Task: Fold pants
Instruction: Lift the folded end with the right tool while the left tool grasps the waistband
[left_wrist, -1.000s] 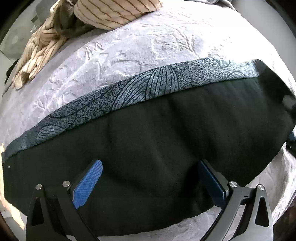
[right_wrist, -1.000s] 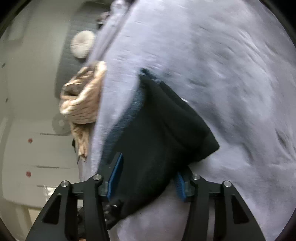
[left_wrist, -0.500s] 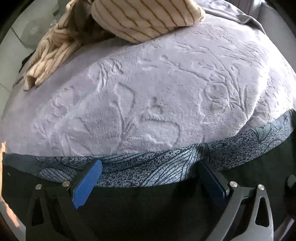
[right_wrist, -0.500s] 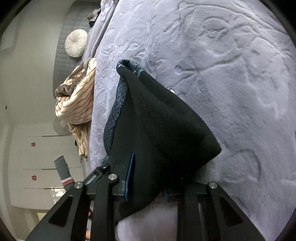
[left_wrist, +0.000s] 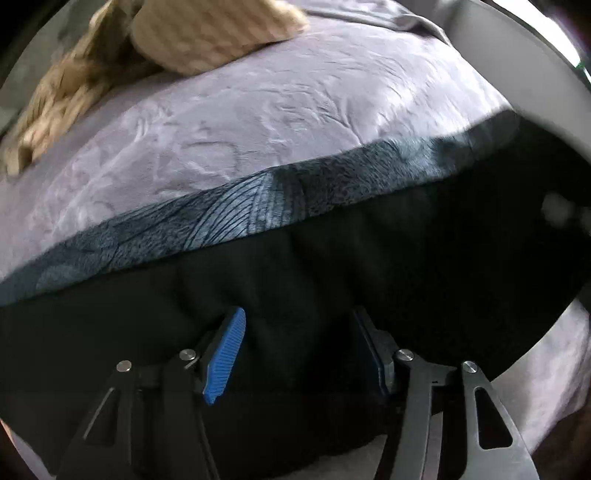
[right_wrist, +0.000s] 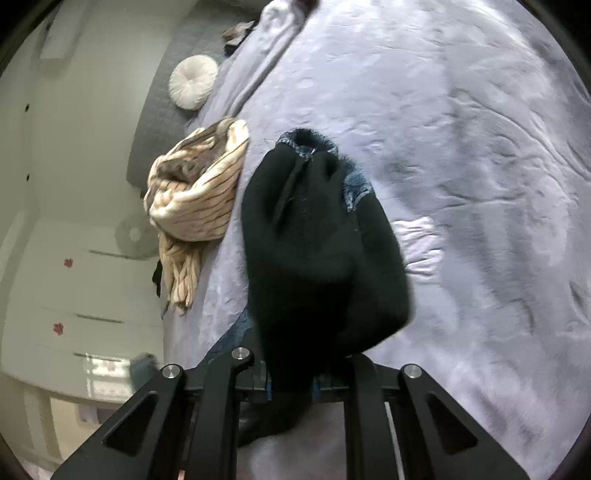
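No containers in either view, so straight to cloth: I see the black pants (left_wrist: 332, 280) lying across the near side of the lavender bedspread (left_wrist: 258, 122), with their blue leaf-print lining strip (left_wrist: 236, 218) running along the far edge of the black fabric. My left gripper (left_wrist: 299, 347) points steeply down over the pants; its jaws have just been closing from fully wide and now sit partway in, with black fabric bunched between the blue pads (left_wrist: 225, 354), though I can't tell if the pads actually bite yet. My right gripper (right_wrist: 291, 384) has also just been closing and is now clamped on a gathered end of the pants, which bulge up in a dark bundle above the bedspread (right_wrist: 461, 184) right ahead of the jaws. The striped beige garment (right_wrist: 199, 195) lies on the bedspread's far-left side from the pants, near a round white cushion (right_wrist: 194, 81). Versus a second ago: right-view bundle is taller and more bunched, and lining shows at its top; half a second ago the left view sat mostly over bare bedspread, now it's back over the black fabric. Left frame is motion-blurred.
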